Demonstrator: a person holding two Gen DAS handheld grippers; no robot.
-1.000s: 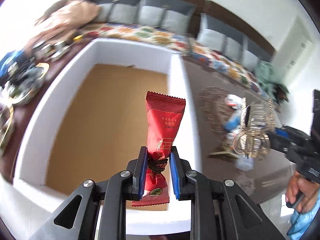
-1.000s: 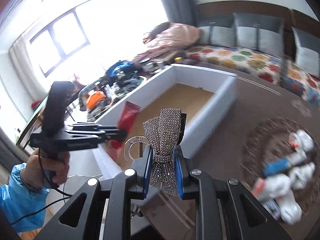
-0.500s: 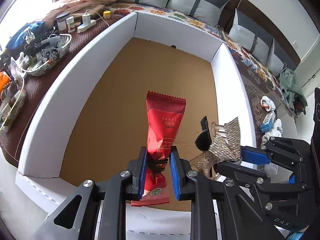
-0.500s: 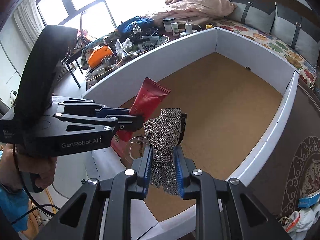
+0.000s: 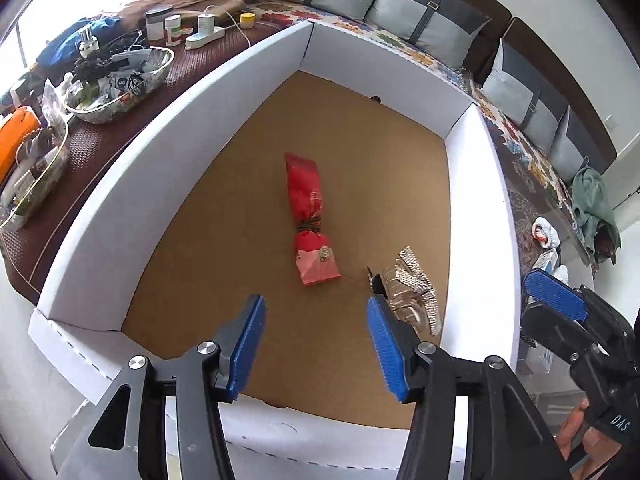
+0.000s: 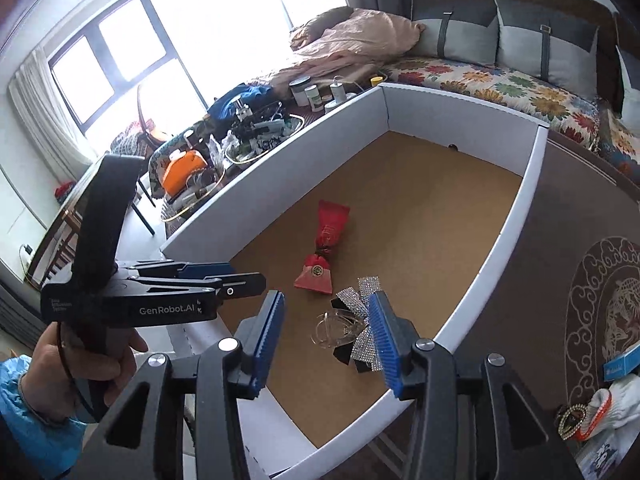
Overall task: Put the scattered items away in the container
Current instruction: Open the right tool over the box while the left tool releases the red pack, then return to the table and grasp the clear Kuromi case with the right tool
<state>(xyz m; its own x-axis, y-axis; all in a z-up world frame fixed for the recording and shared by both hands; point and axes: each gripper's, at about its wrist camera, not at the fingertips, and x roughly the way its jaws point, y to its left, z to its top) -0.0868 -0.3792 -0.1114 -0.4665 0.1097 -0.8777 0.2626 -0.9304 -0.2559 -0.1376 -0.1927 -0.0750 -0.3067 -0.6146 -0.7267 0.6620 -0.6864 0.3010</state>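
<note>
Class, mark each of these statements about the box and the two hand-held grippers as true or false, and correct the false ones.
1. The red packet lies on the box floor. True.
2. The left hand-held gripper is clamping the packet. False: it is open and holds nothing.
3. The sparkly hair bow lies inside the box. True.
4. The right hand-held gripper is shut. False: it is open.

Both wrist cameras are looking steeply down from close above into the white-walled box (image 5: 168, 132), the left hand-held gripper (image 5: 316, 344) viewing from its near edge and the right hand-held gripper (image 6: 328, 332) from its right side, both sharing the red packet (image 5: 310, 220) and the sofa (image 6: 500, 68) beyond.
</note>
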